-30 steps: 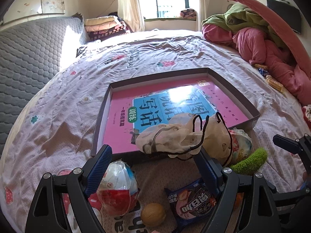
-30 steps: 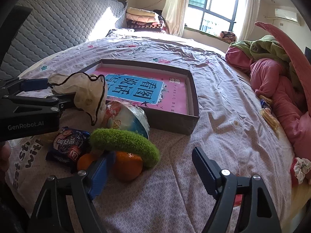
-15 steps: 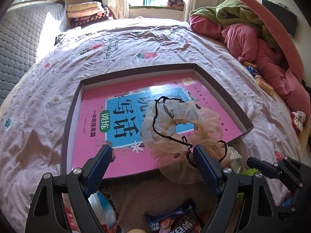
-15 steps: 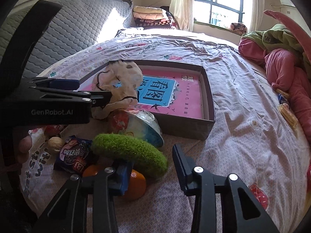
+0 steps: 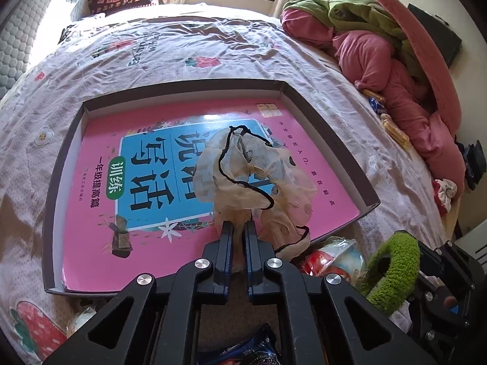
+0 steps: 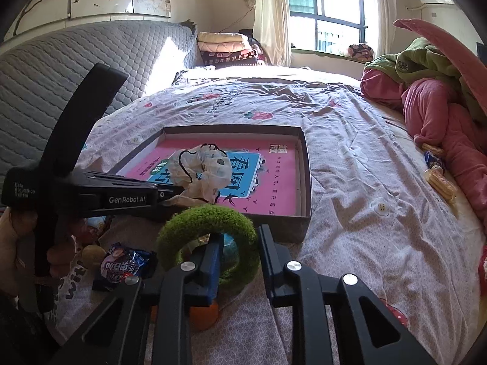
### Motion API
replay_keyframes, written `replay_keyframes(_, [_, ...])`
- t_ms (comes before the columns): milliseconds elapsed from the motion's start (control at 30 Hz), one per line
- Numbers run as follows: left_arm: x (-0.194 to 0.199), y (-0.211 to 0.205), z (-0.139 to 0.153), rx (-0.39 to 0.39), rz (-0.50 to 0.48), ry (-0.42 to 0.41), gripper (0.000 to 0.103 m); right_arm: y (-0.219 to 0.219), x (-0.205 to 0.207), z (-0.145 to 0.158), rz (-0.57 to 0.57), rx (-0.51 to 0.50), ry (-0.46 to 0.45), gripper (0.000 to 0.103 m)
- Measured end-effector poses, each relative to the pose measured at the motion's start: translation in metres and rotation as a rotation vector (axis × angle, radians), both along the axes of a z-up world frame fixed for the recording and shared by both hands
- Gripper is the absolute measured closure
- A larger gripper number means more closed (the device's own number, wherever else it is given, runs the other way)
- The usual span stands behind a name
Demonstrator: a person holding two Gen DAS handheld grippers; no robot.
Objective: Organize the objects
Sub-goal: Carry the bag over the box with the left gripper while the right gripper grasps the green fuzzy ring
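A shallow dark box (image 5: pixel 330 140) on the bed holds a pink book (image 5: pixel 91 213). A beige scrunchie (image 5: pixel 258 176) with black cord lies on that book. My left gripper (image 5: pixel 238 223) reaches over the near rim; its jaws are closing, almost together, with a fold of the beige fabric between them. The right wrist view shows its tip (image 6: pixel 179 193) touching the beige scrunchie (image 6: pixel 204 167). My right gripper (image 6: pixel 240 234) is closing on a green fuzzy scrunchie (image 6: pixel 188 222): one finger is inside the ring and the other outside it. The green scrunchie (image 5: pixel 392 270) hangs lifted at the right.
In front of the box (image 6: pixel 274 222) lie a blue snack packet (image 6: pixel 121 264), a brown nut (image 6: pixel 91 254), an orange (image 6: pixel 204 316) and a round pouch (image 5: pixel 331 255). A person's hand (image 6: pixel 12 243) holds the left gripper. Pink bedding (image 6: pixel 441 121) and wrapped snacks (image 6: pixel 438 179) are at the right.
The left gripper carried the beige scrunchie forward over the box onto the book, and its wide jaws came together. The right jaws closed on the green scrunchie and lifted it.
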State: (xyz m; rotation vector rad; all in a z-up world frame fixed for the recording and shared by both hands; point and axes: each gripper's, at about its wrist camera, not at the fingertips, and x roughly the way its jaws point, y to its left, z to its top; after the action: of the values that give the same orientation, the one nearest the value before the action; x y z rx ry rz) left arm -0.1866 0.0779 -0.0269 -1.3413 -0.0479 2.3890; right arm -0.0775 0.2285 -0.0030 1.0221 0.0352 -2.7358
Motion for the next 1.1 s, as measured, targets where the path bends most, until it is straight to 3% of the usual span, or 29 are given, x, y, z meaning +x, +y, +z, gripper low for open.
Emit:
replay_keyframes(533, [-0.004, -0.008, 0.028, 0.030, 0.014, 0.066, 0.097, -0.002, -0.016, 0.017, 0.013, -0.004, 0.055, 0.081])
replay_keyframes(1100, [-0.013, -0.046, 0.051, 0.028, 0.103, 0.125, 0.097, -0.008, -0.060, 0.027, 0.024, 0.020, 0.077, 0.081])
